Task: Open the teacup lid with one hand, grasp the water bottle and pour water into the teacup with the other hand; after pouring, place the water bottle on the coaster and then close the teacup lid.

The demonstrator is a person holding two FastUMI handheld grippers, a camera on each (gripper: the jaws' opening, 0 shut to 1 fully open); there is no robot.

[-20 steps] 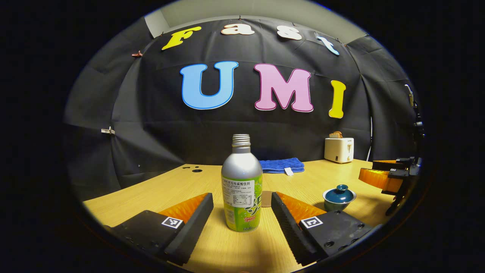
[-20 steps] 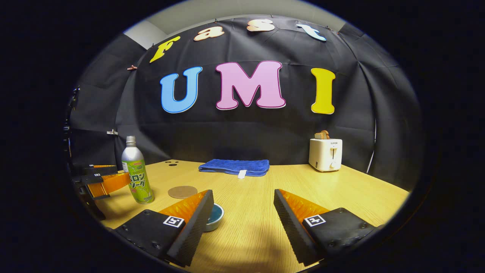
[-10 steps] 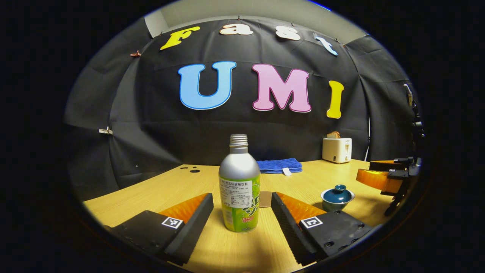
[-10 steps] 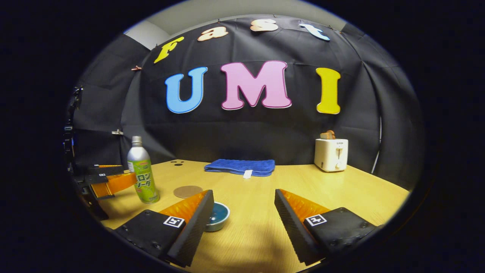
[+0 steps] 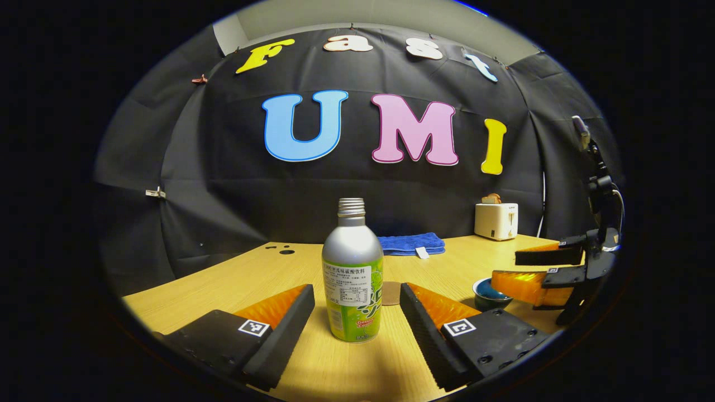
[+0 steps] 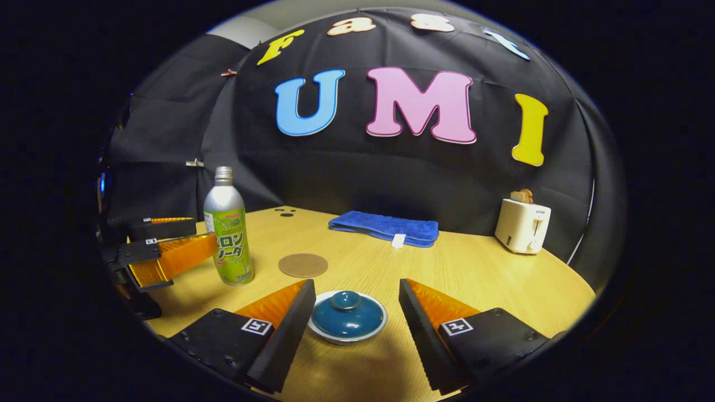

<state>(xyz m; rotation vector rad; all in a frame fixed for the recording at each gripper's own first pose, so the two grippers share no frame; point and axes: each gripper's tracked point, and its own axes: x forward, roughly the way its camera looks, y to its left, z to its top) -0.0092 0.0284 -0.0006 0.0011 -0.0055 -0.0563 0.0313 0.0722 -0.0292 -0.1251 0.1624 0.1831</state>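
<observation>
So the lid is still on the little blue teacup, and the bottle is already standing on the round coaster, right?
Not quite. The lid is on the teacup, but the bottle stands on the bare table, beside the coaster and apart from it. The right gripper view shows this.

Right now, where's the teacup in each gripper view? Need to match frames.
Left gripper view: teacup at lower right, partly behind the right gripper.
Right gripper view: teacup, lid on, bottom centre between that gripper's own open fingers.
Shared landmark: white toaster at the back of the table.
</observation>
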